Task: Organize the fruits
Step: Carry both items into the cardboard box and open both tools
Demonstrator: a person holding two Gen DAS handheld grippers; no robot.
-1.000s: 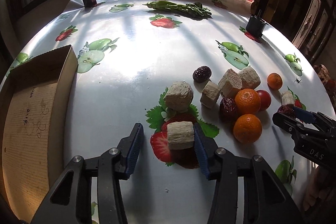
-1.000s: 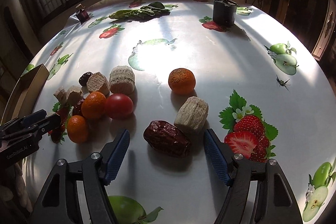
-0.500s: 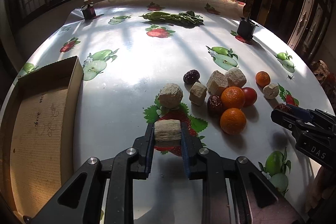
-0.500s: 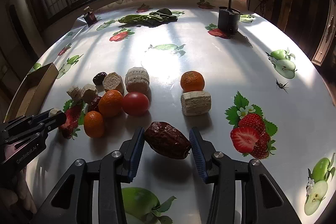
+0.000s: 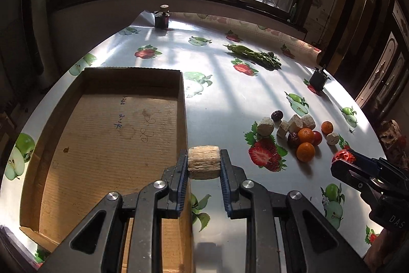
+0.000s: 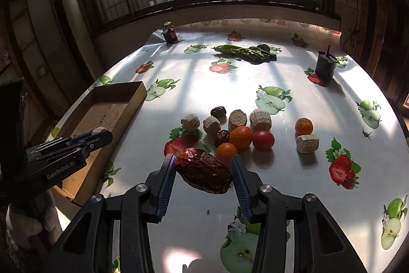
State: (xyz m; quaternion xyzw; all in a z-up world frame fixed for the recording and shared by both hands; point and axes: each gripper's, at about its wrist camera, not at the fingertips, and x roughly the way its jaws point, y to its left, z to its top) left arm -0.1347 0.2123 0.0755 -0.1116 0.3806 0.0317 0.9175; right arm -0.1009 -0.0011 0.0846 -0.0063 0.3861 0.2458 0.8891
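My left gripper [image 5: 204, 162] is shut on a beige ribbed chunk [image 5: 204, 162] and holds it in the air just right of the cardboard box's right wall [image 5: 184, 114]. My right gripper [image 6: 203, 173] is shut on a large wrinkled red date [image 6: 204, 173], lifted above the table. The pile on the table holds oranges [image 6: 240, 137], a red tomato [image 6: 263, 140], dark dates [image 6: 218, 111] and more beige chunks [image 6: 260, 117]. The left gripper shows at the left of the right wrist view [image 6: 99, 134]. The right gripper with the date shows at the right of the left wrist view [image 5: 343, 157].
The open cardboard box [image 6: 138, 94] lies at the table's left edge with nothing in it. Green leafy vegetables [image 6: 245, 51], a small dark jar [image 6: 170, 35] and a black cup [image 6: 325, 66] stand at the far side. The tablecloth has printed fruit.
Both grippers closed on their items and lifted them. The left gripper moved left with the beige chunk toward the box. The right gripper rose with the date and moved left.
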